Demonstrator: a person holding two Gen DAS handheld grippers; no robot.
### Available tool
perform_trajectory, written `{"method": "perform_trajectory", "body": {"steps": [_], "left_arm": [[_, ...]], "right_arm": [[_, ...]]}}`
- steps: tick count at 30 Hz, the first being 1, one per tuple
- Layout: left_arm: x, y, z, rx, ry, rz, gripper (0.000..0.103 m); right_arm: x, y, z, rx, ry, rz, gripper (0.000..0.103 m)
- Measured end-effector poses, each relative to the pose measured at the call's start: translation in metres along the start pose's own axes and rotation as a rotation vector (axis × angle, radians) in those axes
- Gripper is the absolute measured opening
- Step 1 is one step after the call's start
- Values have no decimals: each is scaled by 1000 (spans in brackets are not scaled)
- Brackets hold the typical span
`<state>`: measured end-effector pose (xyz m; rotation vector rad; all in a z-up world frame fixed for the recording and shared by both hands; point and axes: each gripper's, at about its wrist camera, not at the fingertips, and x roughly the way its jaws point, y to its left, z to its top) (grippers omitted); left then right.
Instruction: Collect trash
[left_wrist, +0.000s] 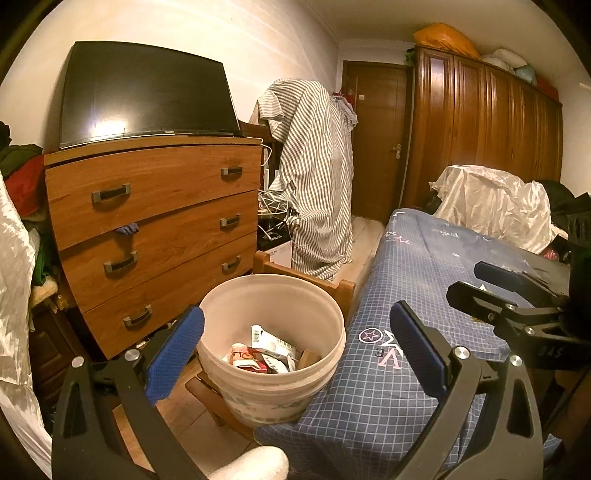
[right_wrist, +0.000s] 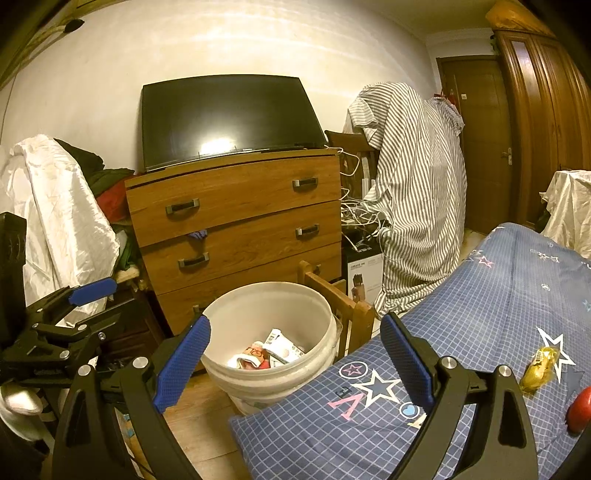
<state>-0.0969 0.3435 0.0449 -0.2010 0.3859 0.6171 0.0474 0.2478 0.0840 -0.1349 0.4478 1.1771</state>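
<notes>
two empty gripper (left_wrist: 295, 354) (right_wrist: 295, 363) sets above bucket (left_wrist: 271, 295)

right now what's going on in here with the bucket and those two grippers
A person is collecting trash with a handheld gripper in each hand. The white bucket beside the bed already holds several wrappers. The left gripper and right gripper both have open, empty jaws. A yellow wrapper lies on the blue bedspread, not yet picked up.
</notes>
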Motion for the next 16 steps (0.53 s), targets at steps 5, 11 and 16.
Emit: {"method": "perform_trajectory", "body": {"steps": [5,11,16], "left_arm": [[2,1,1,-13,4,-1,97],[11,9,0,-42,31,34,97],[17,13,-3,-46,57,54,97]], "right_arm": [[3,-1,0,2,6,5,93],[8,1,-1,-2,13,7,93],[9,0,-3,3,13,4,96]]}}
